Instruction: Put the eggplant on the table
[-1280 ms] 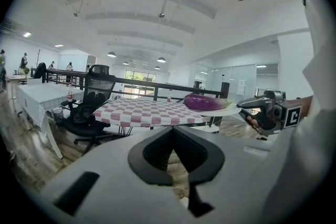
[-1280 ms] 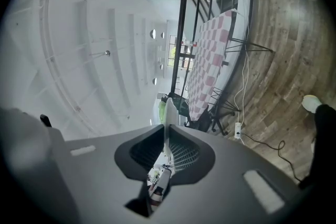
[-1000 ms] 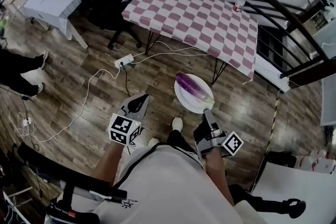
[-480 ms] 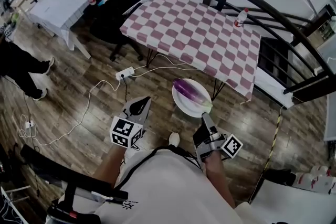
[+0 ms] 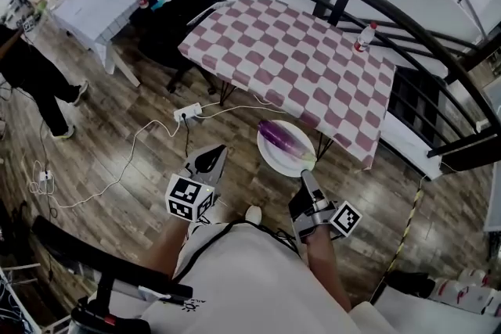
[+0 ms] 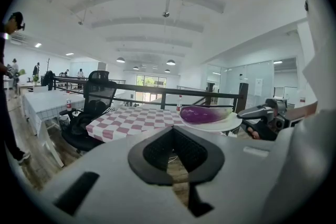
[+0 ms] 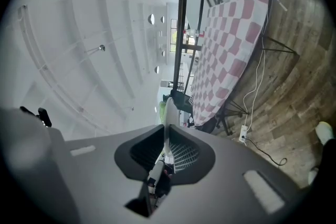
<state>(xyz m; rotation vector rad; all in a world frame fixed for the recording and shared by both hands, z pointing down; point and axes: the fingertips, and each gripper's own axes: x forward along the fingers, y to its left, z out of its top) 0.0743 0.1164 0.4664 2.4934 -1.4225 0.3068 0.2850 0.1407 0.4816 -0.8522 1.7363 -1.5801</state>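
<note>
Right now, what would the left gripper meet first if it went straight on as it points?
Probably the near edge of the checkered table; the left gripper points toward it, though depth is unclear.

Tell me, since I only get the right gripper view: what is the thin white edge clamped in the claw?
Observer: It is the rim of a white plate. The right claw pinches its near edge, and a purple eggplant lies on it.
Operator: Is the plate on the table?
Observer: No. In the head view it shows against the wooden floor, at the near edge of the checkered table, not on it.
Operator: And the other claw?
Observer: The left claw is shut and empty, beside the plate and apart from it.
</note>
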